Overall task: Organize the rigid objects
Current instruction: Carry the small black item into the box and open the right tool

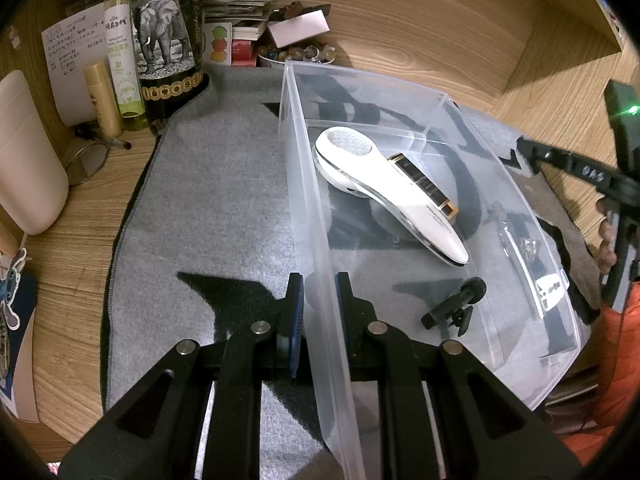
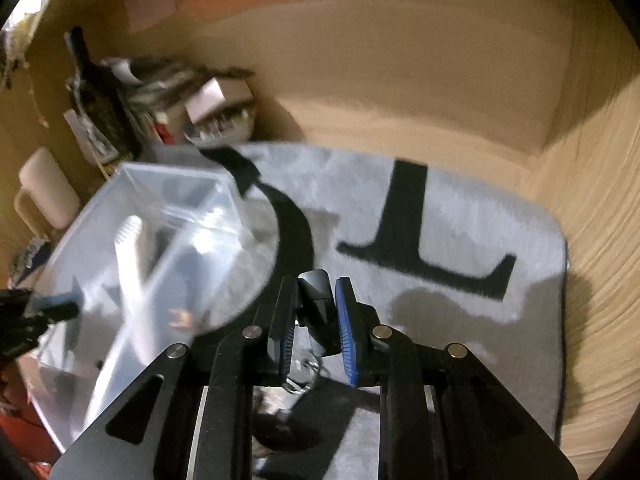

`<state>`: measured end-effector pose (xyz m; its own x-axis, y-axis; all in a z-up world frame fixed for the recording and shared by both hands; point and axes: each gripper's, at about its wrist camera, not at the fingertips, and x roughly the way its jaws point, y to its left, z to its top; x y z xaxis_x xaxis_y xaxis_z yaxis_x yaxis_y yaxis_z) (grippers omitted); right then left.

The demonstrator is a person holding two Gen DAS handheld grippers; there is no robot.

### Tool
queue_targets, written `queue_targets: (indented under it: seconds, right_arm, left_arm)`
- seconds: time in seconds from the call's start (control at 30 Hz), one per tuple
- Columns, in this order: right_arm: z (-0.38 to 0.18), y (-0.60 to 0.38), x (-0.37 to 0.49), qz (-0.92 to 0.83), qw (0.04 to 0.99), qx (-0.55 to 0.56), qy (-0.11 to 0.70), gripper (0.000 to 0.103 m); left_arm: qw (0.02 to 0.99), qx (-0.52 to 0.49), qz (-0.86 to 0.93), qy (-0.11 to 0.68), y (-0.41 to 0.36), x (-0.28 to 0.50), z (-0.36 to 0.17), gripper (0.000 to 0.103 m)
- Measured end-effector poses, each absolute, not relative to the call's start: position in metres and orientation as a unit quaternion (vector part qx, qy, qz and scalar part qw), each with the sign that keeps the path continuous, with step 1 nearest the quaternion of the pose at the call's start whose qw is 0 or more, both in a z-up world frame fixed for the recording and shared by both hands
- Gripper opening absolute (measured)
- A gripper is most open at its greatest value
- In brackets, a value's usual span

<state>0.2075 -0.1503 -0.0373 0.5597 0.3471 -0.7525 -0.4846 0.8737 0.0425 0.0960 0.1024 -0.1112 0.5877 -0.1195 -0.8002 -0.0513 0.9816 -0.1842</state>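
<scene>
The left gripper point(image 1: 318, 292) is clamping the bin's point(image 1: 400, 92) wall; the right gripper point(image 2: 316, 312) is gripping a black key fob point(image 2: 318, 300) above the mat point(image 2: 480, 208)

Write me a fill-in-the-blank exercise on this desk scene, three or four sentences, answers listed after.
1. The left gripper is clamped on the wall of the clear plastic ____.
2. The white handheld device lies ____ the bin.
3. The right gripper holds a small ____-coloured object.
4. The bin stands on a ____ mat with black markings.

Missing words: bin; inside; black; grey
</scene>
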Motion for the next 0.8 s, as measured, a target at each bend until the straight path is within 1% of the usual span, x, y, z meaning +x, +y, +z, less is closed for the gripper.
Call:
queue_targets:
  seconds: [0.4,0.6,0.8]
  right_arm:
    - [0.004,-0.097,0.173,0.298,0.883,-0.112,0.345,0.018]
    - [-0.003,-0.067,0.167,0.333,0.867,-0.131,0.347,0.018]
    - [-0.023,-0.034,0.164,0.361,0.841,-0.154,0.371,0.018]
  left_arm:
    - [0.887,-0.093,-0.022,0.452,0.102,0.095,-0.111,0.015]
    - [0.887,-0.092,-0.025,0.451,0.101,0.095,-0.110,0.015]
    - [0.888,-0.092,-0.027,0.449,0.102,0.095,-0.111,0.015]
